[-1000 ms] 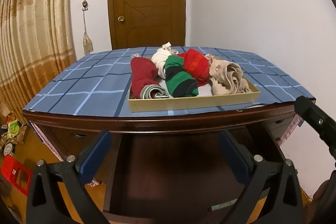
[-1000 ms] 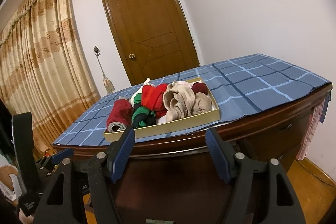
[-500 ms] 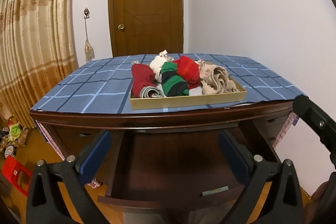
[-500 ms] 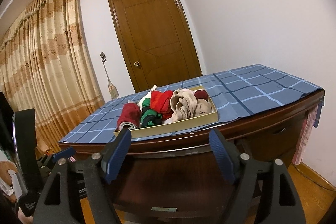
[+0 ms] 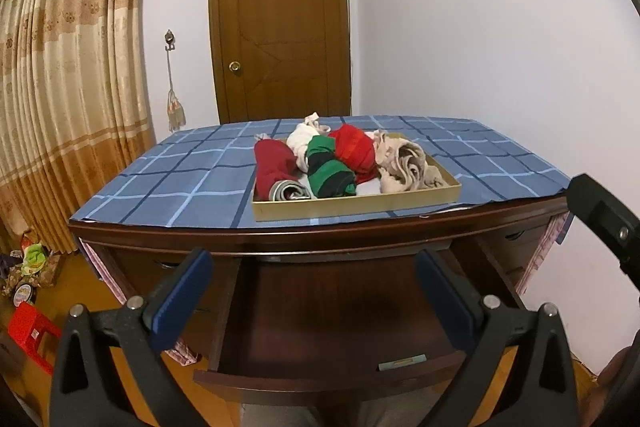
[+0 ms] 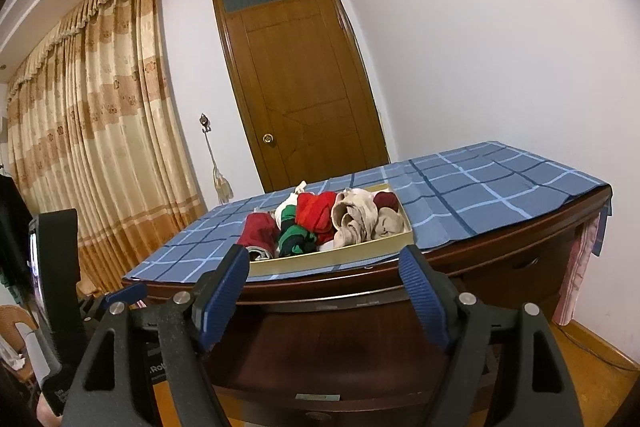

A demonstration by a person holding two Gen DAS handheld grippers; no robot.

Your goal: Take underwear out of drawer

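A shallow tan tray (image 5: 356,202) sits on the desk's blue checked cloth (image 5: 180,179) and holds several rolled underwear: dark red (image 5: 274,167), green and black striped (image 5: 330,173), bright red (image 5: 354,147), white (image 5: 300,139) and beige (image 5: 404,163). The tray also shows in the right wrist view (image 6: 332,259). Below it the dark wooden middle drawer (image 5: 332,319) stands pulled out; its inside looks bare. My left gripper (image 5: 314,303) is open and empty in front of the drawer. My right gripper (image 6: 322,297) is open and empty, back from the desk edge.
A wooden door (image 5: 280,27) stands behind the desk and a long curtain (image 5: 68,87) hangs at the left. A red stool (image 5: 30,331) and clutter (image 5: 28,263) lie on the floor at the left. Side drawers (image 5: 520,247) flank the open one. A white wall is at the right.
Both grippers have drawn back and away from the desk, so the tray looks smaller and more of the open drawer's front shows. Both stay open.
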